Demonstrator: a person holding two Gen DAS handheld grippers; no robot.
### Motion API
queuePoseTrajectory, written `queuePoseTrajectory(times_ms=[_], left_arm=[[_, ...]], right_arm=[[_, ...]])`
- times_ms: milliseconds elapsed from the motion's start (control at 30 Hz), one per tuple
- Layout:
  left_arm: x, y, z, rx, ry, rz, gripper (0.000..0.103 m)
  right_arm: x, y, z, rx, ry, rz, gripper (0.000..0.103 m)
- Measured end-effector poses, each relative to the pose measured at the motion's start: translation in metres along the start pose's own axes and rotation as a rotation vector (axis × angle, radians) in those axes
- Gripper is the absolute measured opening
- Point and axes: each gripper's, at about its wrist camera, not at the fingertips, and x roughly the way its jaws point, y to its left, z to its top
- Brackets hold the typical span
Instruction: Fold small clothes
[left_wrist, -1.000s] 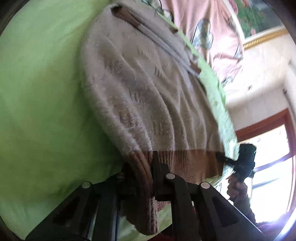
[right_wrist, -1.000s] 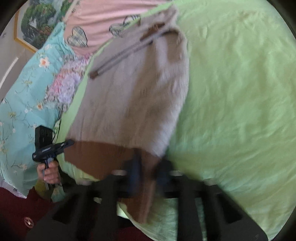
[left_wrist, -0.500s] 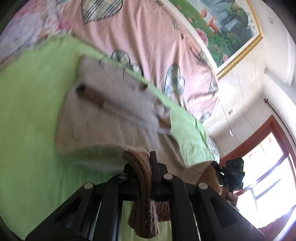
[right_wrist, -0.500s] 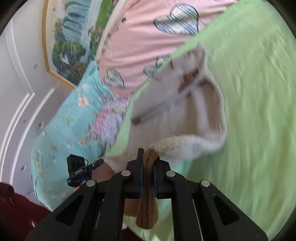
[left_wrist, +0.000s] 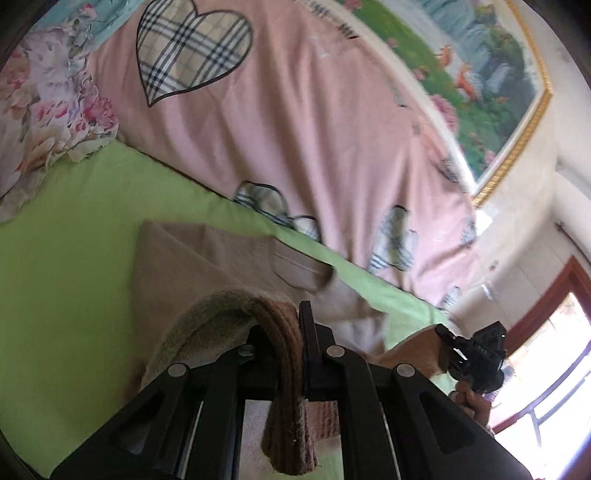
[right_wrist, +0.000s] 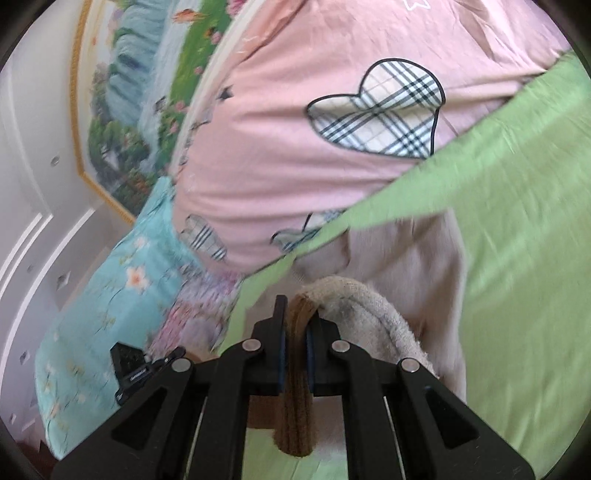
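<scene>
A small beige knit sweater (left_wrist: 207, 266) with a brown ribbed hem lies on the green bed sheet (left_wrist: 66, 277). My left gripper (left_wrist: 286, 332) is shut on the brown hem (left_wrist: 284, 369) at one corner and holds it lifted over the sweater's body. My right gripper (right_wrist: 295, 325) is shut on the other hem corner (right_wrist: 295, 387), also lifted. The sweater's body (right_wrist: 417, 254) stretches away from it toward the pink quilt. The right gripper also shows in the left wrist view (left_wrist: 476, 354), the left one in the right wrist view (right_wrist: 136, 369).
A pink quilt with plaid hearts (left_wrist: 295, 122) is piled at the head of the bed. A floral blue quilt (right_wrist: 110, 295) lies beside it. A framed landscape picture (left_wrist: 480, 74) hangs on the wall. A window (left_wrist: 554, 350) is at the right.
Both grippers have carried the brown hem up and forward over the sweater toward its collar end. The sweater's body now shows doubled, and both views tilted up toward the quilt and wall.
</scene>
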Motion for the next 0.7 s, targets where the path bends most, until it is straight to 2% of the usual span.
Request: queuePoseTrajectory(times_ms=[133,300,367,433,500,567,600,667,700], left_arm=[[0.045,0.02,0.016,-0.013,0.027,0.065,0.006],[0.091,0.045,0.017,-0.038,0.084,0.136,0.007],[0.098,0.05,0.013,-0.036,0.113,0.161,0.009],[0.093,0.049,0.009,-0.019,0.124,0.183,0.016],[0.073,0.043,0.0,0.01,0.122,0.173,0.035],[0.052,0.033,-0.018,0.034,0.127,0.137,0.046],[0.043,0.026,-0.027,0.049,0.139,0.115,0.049],[0.04,0.009,-0.054,0.089,0.199,0.067,0.049],[0.047,0.002,-0.068,0.106,0.247,0.04,0.049]], right_arm=[[0.041,-0.029,0.016,0.028,0.009,-0.096,0.009],[0.073,-0.055,0.014,0.015,0.06,-0.207,0.011],[0.079,-0.064,0.012,0.027,0.081,-0.249,0.011],[0.076,-0.071,0.01,0.067,0.099,-0.258,0.015],[0.065,-0.073,0.009,0.093,0.094,-0.257,0.018],[0.043,-0.067,0.006,0.075,0.06,-0.265,0.026],[0.033,-0.06,0.003,0.054,0.051,-0.271,0.032],[0.025,-0.04,-0.011,-0.021,0.073,-0.224,0.032],[0.028,-0.03,-0.021,-0.06,0.111,-0.191,0.032]])
